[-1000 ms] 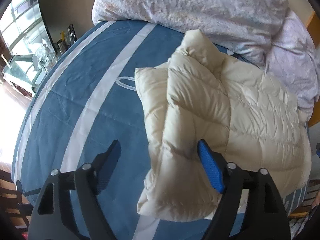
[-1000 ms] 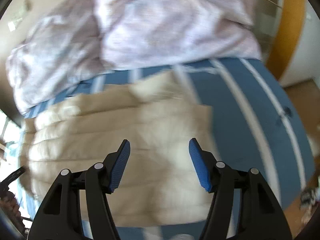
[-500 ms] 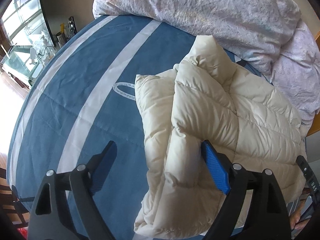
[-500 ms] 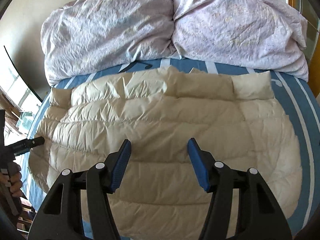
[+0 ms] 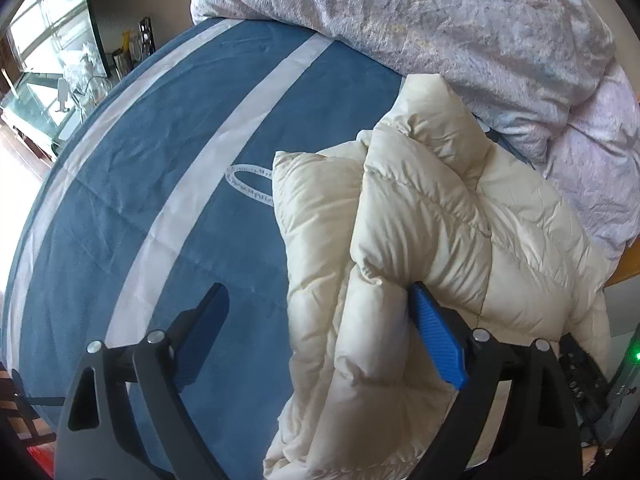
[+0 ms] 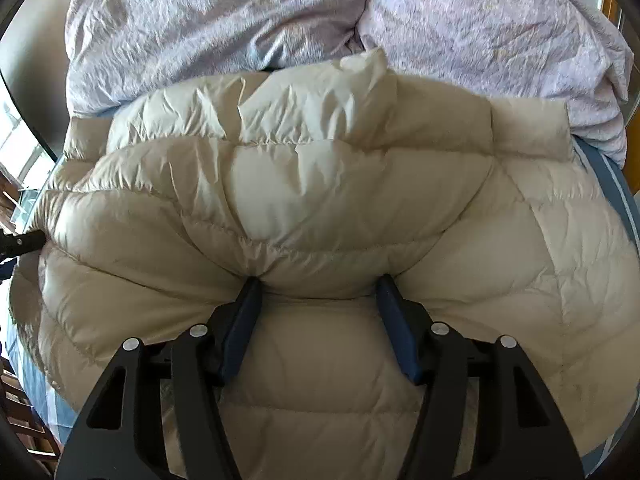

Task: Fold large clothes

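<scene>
Since the earlier frames, both grippers are sitting lower and closer over the cream puffer jacket point(image 5: 420, 240), and the left gripper's point(image 5: 320, 328) jaws have just been opening further, with the folded jacket edge standing between them. Left wrist view: jacket is lying folded on the blue striped bedspread point(image 5: 160, 160), its far end touching the lilac duvet point(image 5: 440, 28) heaped at the bed's head; left gripper is standing released, one blue pad point(image 5: 438, 340) brushing the jacket's puffed fold, the other pad hanging over bare bedspread beside the jacket. Right wrist view: jacket point(image 6: 320, 184) is filling most of the frame, duvet point(image 6: 240, 12) lying just beyond it; right gripper point(image 6: 320, 292) is pressing its fingertips point(image 6: 250, 292) down into the quilting, a puffed ridge bulging between the jaws, though whether the pads are clamping it cannot be told.
</scene>
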Demonstrator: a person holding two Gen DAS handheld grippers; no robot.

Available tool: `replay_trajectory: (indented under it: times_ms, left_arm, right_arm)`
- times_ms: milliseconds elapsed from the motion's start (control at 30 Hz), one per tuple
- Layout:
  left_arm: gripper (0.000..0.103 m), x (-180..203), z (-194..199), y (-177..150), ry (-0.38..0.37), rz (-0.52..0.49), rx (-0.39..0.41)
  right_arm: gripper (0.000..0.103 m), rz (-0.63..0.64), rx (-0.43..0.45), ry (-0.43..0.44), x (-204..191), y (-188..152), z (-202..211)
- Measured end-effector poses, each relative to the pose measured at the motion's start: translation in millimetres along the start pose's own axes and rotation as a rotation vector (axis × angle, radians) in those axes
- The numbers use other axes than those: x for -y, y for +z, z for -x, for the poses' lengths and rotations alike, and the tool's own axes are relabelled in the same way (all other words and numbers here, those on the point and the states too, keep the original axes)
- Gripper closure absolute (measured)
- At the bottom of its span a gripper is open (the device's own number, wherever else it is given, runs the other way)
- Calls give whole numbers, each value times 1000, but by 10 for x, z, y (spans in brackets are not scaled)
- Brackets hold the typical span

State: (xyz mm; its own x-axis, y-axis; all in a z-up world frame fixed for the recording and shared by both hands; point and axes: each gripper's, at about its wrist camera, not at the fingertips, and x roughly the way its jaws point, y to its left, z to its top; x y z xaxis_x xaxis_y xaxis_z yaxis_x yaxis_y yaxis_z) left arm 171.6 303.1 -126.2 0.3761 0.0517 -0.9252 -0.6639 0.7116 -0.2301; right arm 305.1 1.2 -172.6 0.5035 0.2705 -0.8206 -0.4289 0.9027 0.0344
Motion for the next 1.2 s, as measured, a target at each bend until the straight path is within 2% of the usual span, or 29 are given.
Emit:
replay_trajectory:
  times_ms: [400,567,767,900,933,1033,1200]
  left_arm:
    - [10,-54,-184,-10,-62,90,-48]
    - [13,-20,-203,-37,-88,94,-36]
    - [40,65,-213,-86,-156,106,-32]
    - [75,155,-125,-99,-185,101,-4]
    - [81,172,-79,-93,-185,97,7]
    - [87,258,78,-66,-187,80,42]
    - [89,418,384,-16,-212,53,97]
  right_arm:
    - [41,7,-4,12,23,-22,-54]
    - [41,8,3,21,32,-34,-53]
    - [41,6,14,29,45,-36,-43]
    - [41,5,21,38,64,-29,-29]
    - [41,5,23,43,73,-25,-21]
    - [41,2,30,59,91,-32,-2]
    - [41,-10,41,80,117,-62,18]
